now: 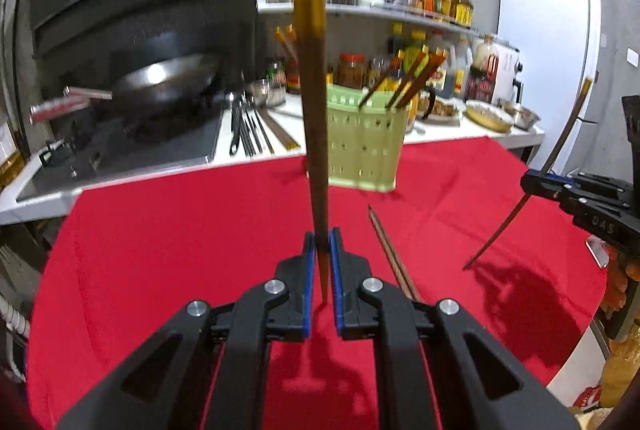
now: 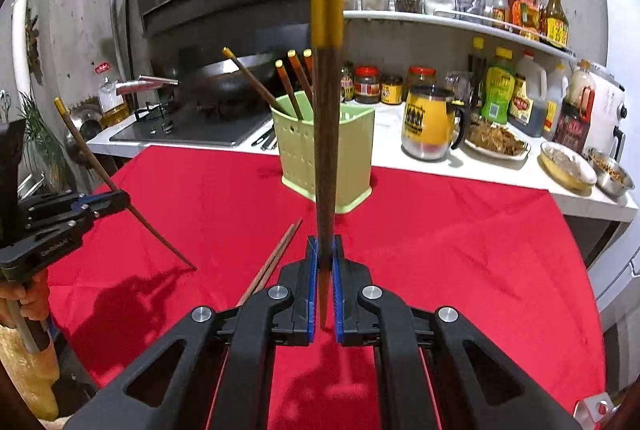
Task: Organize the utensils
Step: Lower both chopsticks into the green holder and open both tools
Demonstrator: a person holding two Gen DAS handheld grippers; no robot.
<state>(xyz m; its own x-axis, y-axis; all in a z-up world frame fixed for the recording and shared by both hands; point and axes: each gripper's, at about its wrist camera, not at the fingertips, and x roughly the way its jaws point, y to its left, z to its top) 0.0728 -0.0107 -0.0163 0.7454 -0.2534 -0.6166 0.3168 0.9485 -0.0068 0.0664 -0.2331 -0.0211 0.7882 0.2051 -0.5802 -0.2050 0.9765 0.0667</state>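
Standing nearly upright between the left gripper's (image 1: 323,262) blue-lined fingers is a dark brown chopstick (image 1: 314,134): long, tapering to a point at the bottom, w/ a gold cap at the top end. The jaws are clenched on it near the thin tip, which pokes down past the pads. The right gripper (image 2: 325,266) pinches a second chopstick (image 2: 326,134) of the same make, brown shaft, gold cap up, also gripped low near its point and close to vertical. In the left wrist view that second stick shows tilted at the far right edge; the right wrist view shows the left one tilted at the far left.

Two more chopsticks (image 2: 272,262) lie side by side on the red cloth (image 2: 440,250) just beside the right gripper's left finger, tips pointing toward the holder; they look like a touching pair, though blur makes that hard to confirm.

Ahead, at the cloth's far edge, stands a pale green perforated utensil holder (image 2: 320,158) w/ several gold-capped chopsticks (image 2: 292,86) leaning in it, caps up.

Behind it runs a white counter (image 2: 392,154) w/ a yellow mug (image 2: 428,122), sauce bottles, jars and small dishes of food. To the left, a black stove (image 2: 192,130) carries a wok (image 2: 228,78). A shelf (image 2: 460,24) above holds more jars and bottles.
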